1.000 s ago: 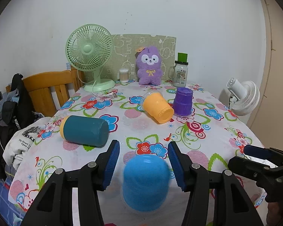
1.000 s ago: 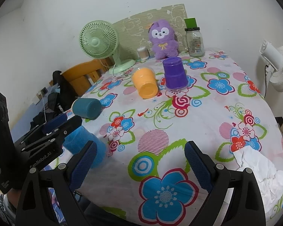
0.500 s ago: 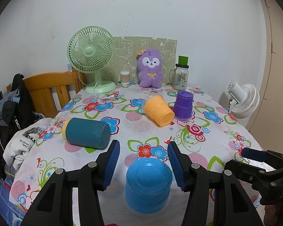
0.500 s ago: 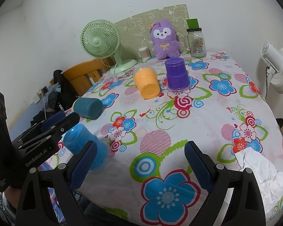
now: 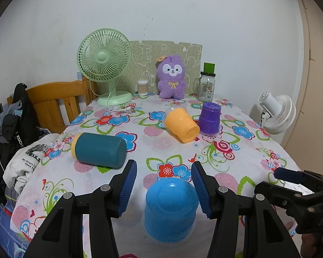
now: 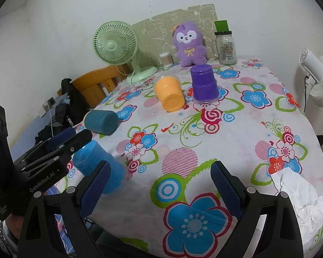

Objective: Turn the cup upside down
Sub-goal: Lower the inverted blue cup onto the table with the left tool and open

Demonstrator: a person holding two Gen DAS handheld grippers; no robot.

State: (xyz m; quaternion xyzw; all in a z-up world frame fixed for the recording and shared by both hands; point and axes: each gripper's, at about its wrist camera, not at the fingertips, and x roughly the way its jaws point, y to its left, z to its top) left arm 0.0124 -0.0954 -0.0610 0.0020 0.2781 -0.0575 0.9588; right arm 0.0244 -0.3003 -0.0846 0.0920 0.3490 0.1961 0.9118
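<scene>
Between your left gripper (image 5: 164, 190) pads stands the light-blue cup (image 5: 171, 210), bottom up, its fuzzy matte body sitting mouth-down on the flowered tablecloth (image 5: 226, 150) with a clear rim showing at the base. The ribbed blue pads (image 5: 129, 188) flank the cup with a gap on each side, so your jaws are spread and grip nothing. Your gripper points level across the table, low over its near edge.

Ahead and left of that gripper lies a dark teal cup (image 5: 100, 149) on its side, smooth and cylindrical, with a yellow band at its mouth. Farther ahead an orange cup (image 5: 182, 125) lies tipped, its base toward you, just beside a purple cup (image 5: 210, 118) standing upside down.

Your right gripper (image 6: 160, 188) hovers over the near table edge, jaws wide apart and empty, above a large blue flower print. The light-blue cup (image 6: 103, 165) shows just behind its left pad, and crumpled white paper (image 6: 299, 195) lies to its right. At the far end stand a green desk fan (image 5: 105, 64), a plush purple toy (image 5: 171, 78) and a glass jar (image 5: 206, 83).
</scene>
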